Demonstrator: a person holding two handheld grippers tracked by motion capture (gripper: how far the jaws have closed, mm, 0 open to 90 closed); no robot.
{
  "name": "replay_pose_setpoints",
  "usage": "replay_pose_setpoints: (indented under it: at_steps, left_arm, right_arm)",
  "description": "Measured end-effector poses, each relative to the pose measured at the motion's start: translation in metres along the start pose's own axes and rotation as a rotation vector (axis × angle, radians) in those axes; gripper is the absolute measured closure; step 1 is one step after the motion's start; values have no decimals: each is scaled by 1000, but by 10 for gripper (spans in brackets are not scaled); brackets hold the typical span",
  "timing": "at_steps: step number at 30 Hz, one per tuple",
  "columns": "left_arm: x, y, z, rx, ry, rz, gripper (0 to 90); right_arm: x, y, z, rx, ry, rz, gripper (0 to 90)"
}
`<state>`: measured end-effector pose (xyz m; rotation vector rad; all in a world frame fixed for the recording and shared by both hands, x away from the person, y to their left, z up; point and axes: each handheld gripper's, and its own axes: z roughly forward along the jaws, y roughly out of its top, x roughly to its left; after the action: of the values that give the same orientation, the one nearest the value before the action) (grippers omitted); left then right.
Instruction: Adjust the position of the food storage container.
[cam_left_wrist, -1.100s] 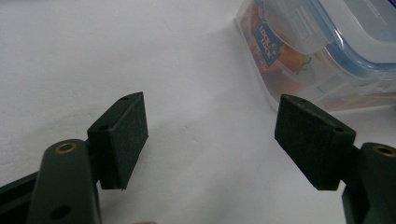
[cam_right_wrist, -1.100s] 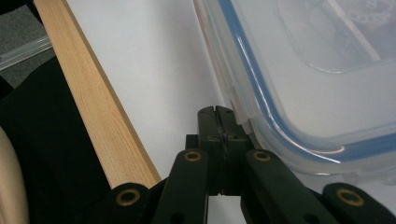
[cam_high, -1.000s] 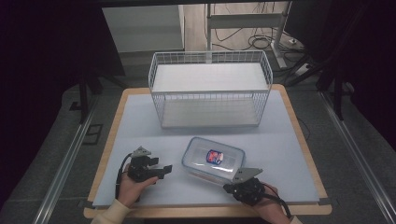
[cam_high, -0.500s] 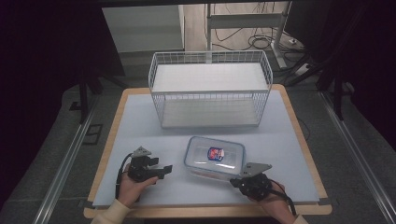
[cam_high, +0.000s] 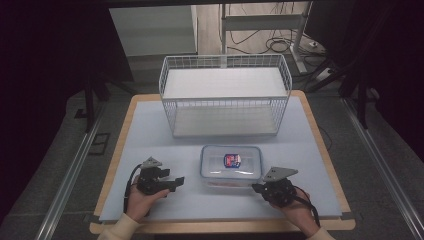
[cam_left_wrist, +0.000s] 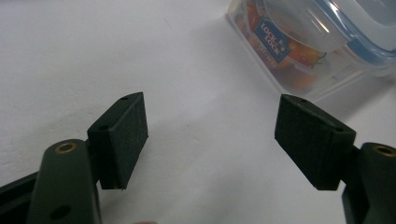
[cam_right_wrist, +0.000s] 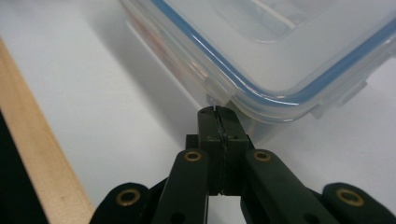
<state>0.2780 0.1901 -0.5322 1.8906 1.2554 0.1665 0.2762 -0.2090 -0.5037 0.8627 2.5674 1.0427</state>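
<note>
**Closed right gripper noses under the container's near corner**

A clear rectangular plastic food container with a blue-sealed snap lid lies flat on the pale blue mat, near the front of the table and just short of the white wire basket at the far side. Its lid is on, and the basket holds nothing that can be seen.

The right gripper has its jaws pressed together with nothing between them; their tips sit at the container's near right corner, right below a lid flap, touching it or nearly so. The left gripper rests on the mat to the left of the container, apart from it, jaws spread and empty.

Judged from this, the work is at an early stage: the container is neither lifted nor opened, and prying a latch or nudging the box looks like the step in hand. Anything involving the basket is yet to come.

The high view gives the layout: both hands, container, basket, the wooden table edge. The right gripper view gives the closeness of tips and flap. The left gripper view reveals orange food inside and the label on the lid.
</note>
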Motion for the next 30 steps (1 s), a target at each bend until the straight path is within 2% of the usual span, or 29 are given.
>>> replay_pose_setpoints:
  at_steps: [10,13,15,18,21,23,27,30]
  left_arm:
    - [0,0,0,0,0,1,252]
    - [1,0,-1,-2,1,0,252]
    - [1,0,-1,-5,1,-3,252]
    - [0,0,-2,-7,1,-3,252]
    - [0,0,-2,-6,1,-1,252]
    - [0,0,-1,-7,2,-2,252]
    - [1,1,-1,-7,3,-5,252]
    - [0,0,-1,-7,4,-3,252]
  right_arm:
    - [-6,0,0,-8,-6,15,900]
    - [-3,0,-4,-16,6,20,900]
    - [-1,-1,-10,-25,14,7,900]
    - [-4,-3,-20,-34,3,12,900]
    - [-16,-8,-28,-22,-29,45,900]
    - [-31,-14,-32,-24,-49,94,900]
    - [-54,-21,-36,-30,-90,162,900]
    - [-64,-24,-38,-33,-101,194,900]
